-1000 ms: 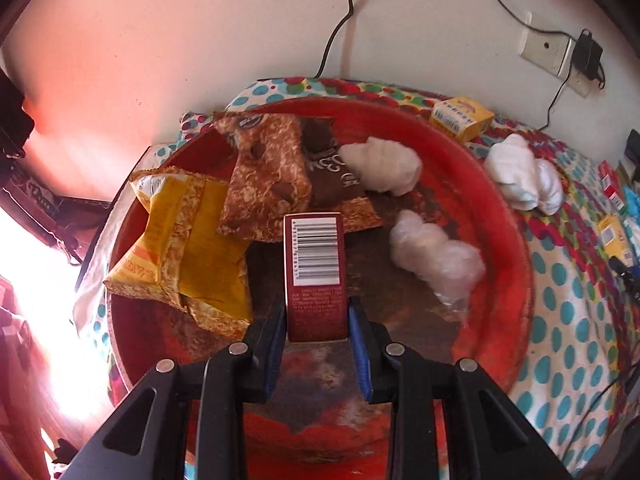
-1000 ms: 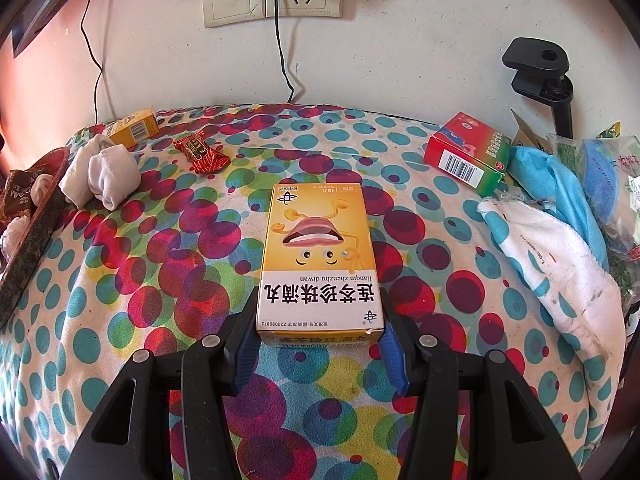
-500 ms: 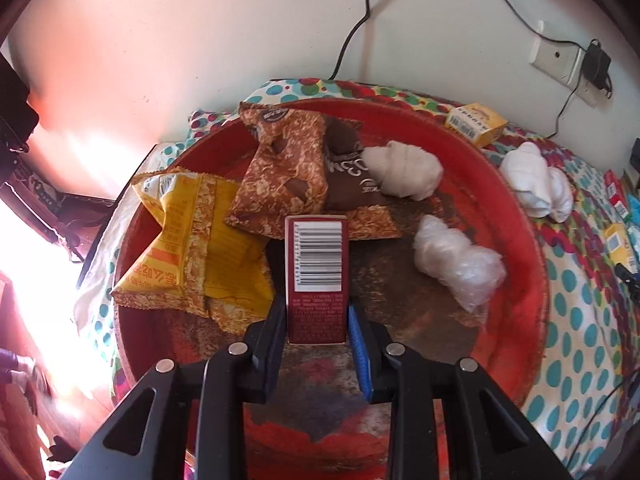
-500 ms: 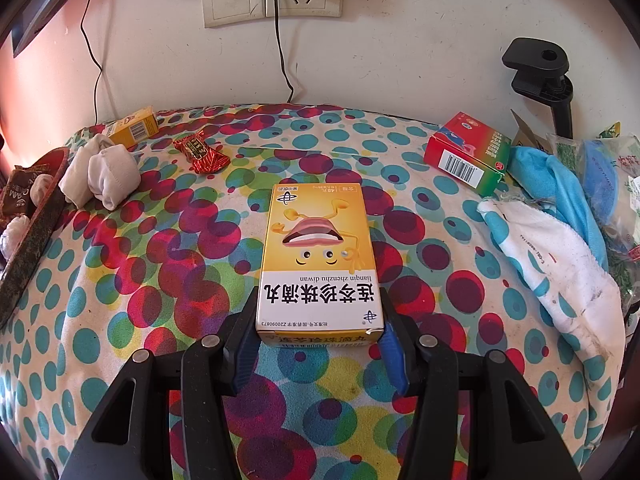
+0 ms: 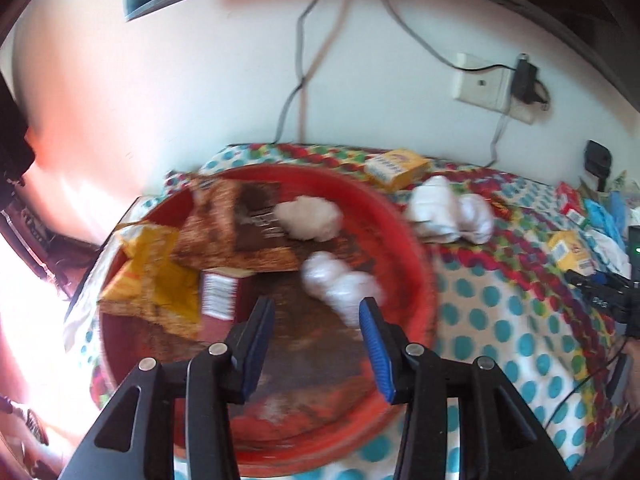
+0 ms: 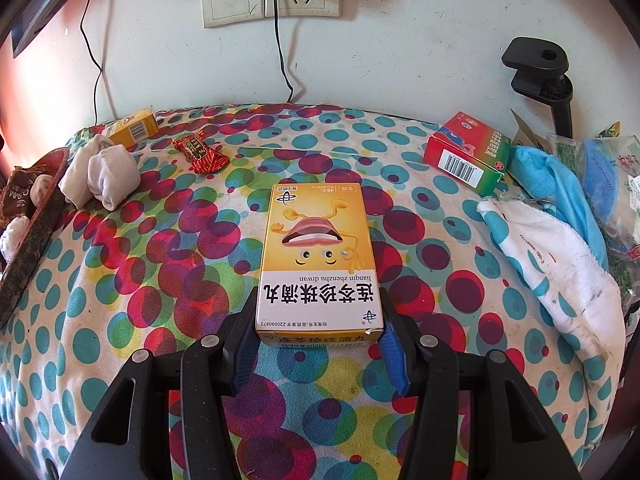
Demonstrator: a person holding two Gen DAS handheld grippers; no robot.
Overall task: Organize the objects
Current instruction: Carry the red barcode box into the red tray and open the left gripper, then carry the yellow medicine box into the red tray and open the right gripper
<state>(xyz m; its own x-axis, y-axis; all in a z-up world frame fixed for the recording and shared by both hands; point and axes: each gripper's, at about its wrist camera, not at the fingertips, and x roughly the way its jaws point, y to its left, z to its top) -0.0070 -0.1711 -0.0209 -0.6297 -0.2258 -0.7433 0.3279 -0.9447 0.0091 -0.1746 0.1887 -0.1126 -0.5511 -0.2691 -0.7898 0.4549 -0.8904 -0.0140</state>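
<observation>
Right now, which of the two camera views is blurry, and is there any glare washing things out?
Left wrist view: motion blur smears the red tray and snack bags, and bright light blows out the left edge. Right wrist view: sharp, evenly lit; the print on the yellow box is readable, with only fisheye bending at the edges.

yellow box [image 6: 318, 260] in the right wrist view, print upside down: "连芩珍珠滴丸", "lianqin zhenzhu diwan", "48丸", a line ending "z22090873", and the name again on its end flap. red-green box [image 6: 468, 152] shows a barcode, small print too fine to read. brown wrapper [image 6: 18, 194] shows letters "cam"; left wrist view too blurred.
</observation>
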